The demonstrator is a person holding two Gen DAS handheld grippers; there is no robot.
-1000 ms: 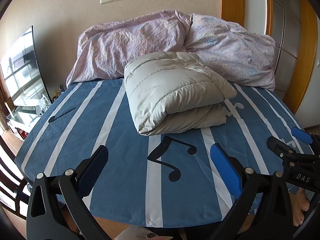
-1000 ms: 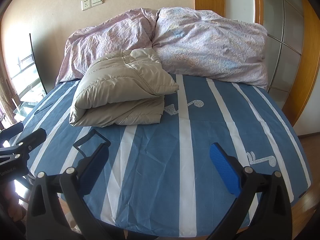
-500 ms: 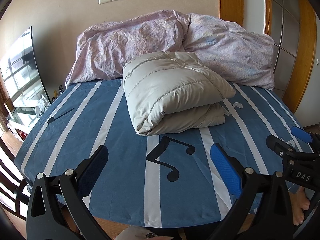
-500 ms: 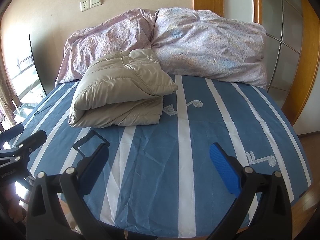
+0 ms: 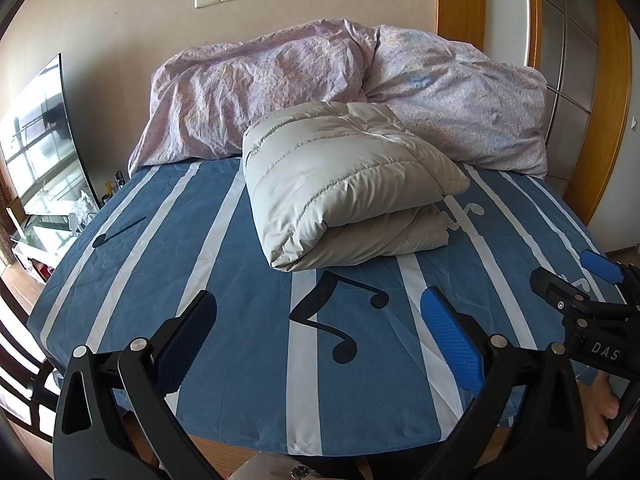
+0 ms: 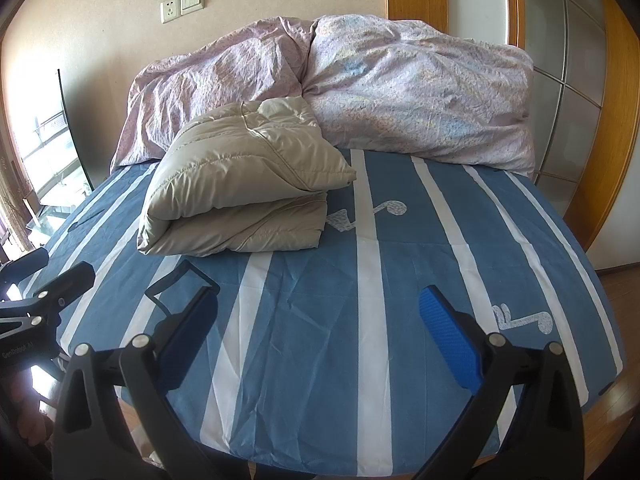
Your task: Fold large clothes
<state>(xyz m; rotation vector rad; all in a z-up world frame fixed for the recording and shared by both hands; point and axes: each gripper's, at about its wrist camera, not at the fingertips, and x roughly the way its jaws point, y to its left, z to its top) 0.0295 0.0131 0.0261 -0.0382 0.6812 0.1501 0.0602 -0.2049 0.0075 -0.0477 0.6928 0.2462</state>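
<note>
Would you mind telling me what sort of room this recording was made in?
Most likely a home bedroom: a bed with a blue striped sheet, a crumpled floral duvet at its head, and a folded beige down jacket lying on it.

The left gripper (image 5: 318, 330) is black plastic with two angled arms, each studded with round silver rivets; its fingers (image 5: 448, 330) carry blue textured pads; the right gripper (image 6: 318, 330) has the same build and blue pads; seen at 3 o'clock from the left camera, its black body bears white letters "DAS"; a bare foot (image 5: 600, 412) shows at 4 o'clock.
</note>
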